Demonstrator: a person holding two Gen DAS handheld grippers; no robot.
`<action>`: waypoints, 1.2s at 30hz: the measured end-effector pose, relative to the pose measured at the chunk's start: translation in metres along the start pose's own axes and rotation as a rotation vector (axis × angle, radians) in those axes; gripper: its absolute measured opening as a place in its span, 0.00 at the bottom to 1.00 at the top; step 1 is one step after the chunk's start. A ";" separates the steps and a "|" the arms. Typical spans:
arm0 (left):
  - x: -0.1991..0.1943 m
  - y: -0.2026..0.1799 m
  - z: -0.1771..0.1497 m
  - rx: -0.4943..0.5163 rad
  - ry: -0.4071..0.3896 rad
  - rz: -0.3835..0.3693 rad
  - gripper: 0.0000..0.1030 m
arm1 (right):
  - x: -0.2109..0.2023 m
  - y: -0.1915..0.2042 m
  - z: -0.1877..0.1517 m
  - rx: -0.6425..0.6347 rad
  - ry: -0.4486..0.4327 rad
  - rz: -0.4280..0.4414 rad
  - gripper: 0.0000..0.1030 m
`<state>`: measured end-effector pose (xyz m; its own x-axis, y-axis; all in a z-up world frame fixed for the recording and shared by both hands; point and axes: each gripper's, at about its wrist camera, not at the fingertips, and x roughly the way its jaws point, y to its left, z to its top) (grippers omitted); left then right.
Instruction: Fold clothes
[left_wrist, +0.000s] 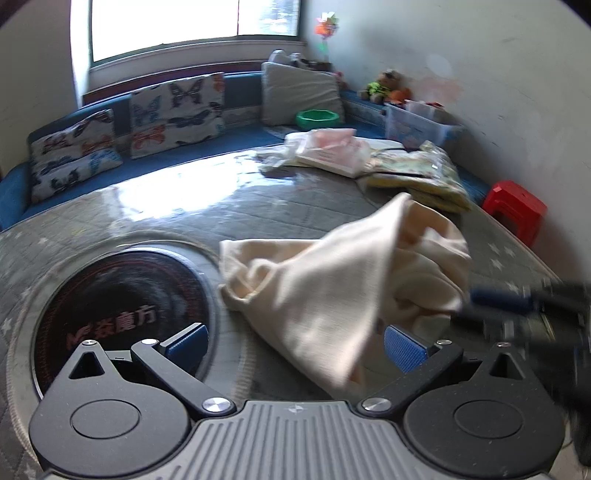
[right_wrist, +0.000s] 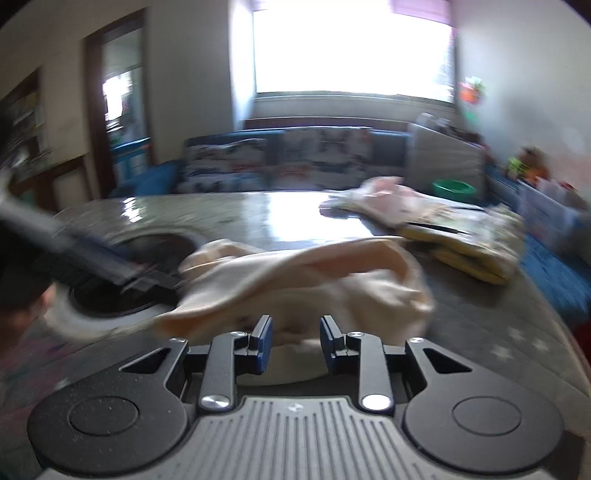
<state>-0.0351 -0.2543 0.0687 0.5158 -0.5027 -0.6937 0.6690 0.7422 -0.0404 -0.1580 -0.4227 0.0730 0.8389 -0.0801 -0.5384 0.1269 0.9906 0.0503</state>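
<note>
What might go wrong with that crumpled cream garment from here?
The crumpled cream garment lies bunched, not flat, so a fold may trap wrinkles. Neither the left gripper nor the right gripper pinches it, so it may slump. One edge lies beside the round black burner and could drag onto it.

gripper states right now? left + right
Left gripper: open wide, cream garment lies loose between its jaws.
Right gripper: partly open, pads clear of the garment, holding nothing.

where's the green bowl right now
In the left wrist view the green bowl sits far back on the blue sofa, before the grey cushion, behind the folded clothes.
</note>
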 end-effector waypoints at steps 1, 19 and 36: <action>0.001 -0.004 -0.001 0.014 0.000 -0.005 1.00 | 0.001 -0.008 0.002 0.020 -0.002 -0.020 0.30; 0.034 -0.003 -0.005 0.014 0.084 0.004 0.25 | 0.043 -0.049 0.010 0.184 0.060 -0.069 0.10; -0.003 0.025 -0.007 -0.051 0.009 0.025 0.07 | -0.022 -0.018 0.009 0.074 -0.037 -0.025 0.06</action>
<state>-0.0237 -0.2315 0.0645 0.5275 -0.4798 -0.7011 0.6276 0.7763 -0.0590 -0.1736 -0.4396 0.0918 0.8537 -0.1096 -0.5090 0.1854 0.9775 0.1004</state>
